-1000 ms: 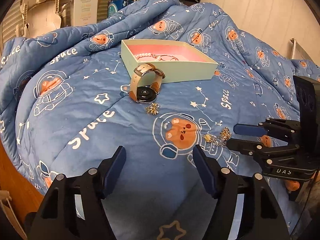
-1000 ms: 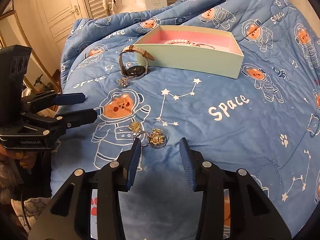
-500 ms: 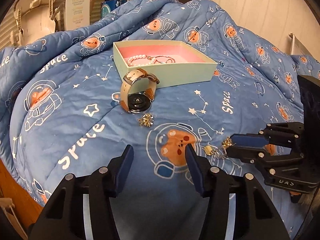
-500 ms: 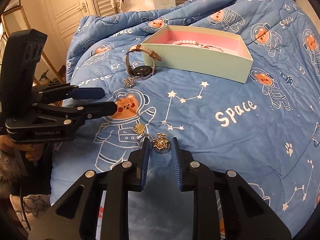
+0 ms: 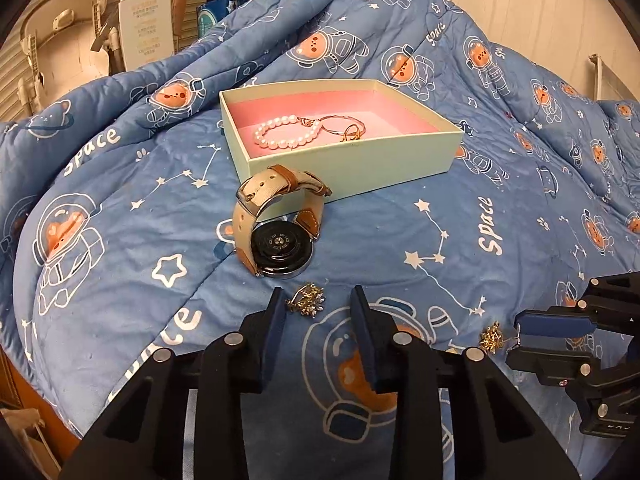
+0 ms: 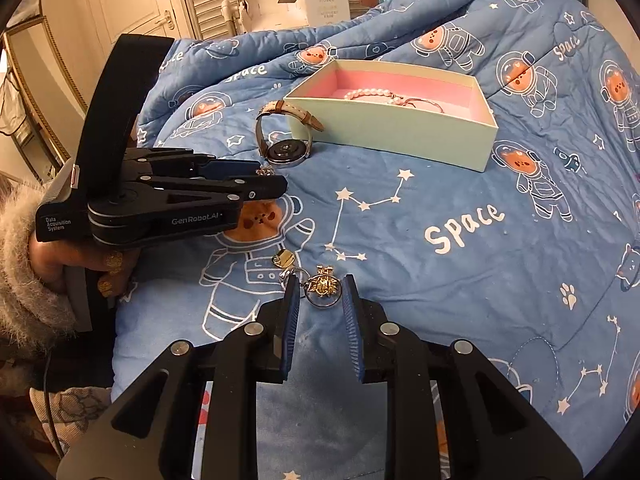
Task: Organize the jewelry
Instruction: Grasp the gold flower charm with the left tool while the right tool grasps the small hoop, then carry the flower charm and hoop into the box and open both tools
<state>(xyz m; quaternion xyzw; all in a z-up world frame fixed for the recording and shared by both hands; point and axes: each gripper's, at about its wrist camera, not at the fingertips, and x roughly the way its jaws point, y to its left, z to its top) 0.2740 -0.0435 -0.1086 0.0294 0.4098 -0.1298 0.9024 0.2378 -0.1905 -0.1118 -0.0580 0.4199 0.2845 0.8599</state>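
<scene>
At left on blue space-print quilt (image 5: 120,280), left gripper (image 5: 318,312) sitting open, straddling small sparkly gold brooch (image 5: 306,300) (light, prickly; pinch across body). Right gripper (image 6: 319,300) bracketing round gold bee pendant (image 6: 323,288), jaws parted, not clamping.

The blue quilt (image 6: 460,272) on the bed carries the word "Space" printed in white many times over, clearest in the right wrist view beside a star pattern and again near the pale green box (image 6: 400,128). On the side of the left tool (image 6: 264,184), seen from the right wrist camera, white lettering reads "GenRobot.AI", and further back on its body "Data Acquisition System". A white carton (image 5: 146,20) behind the bed bears print too small to read
</scene>
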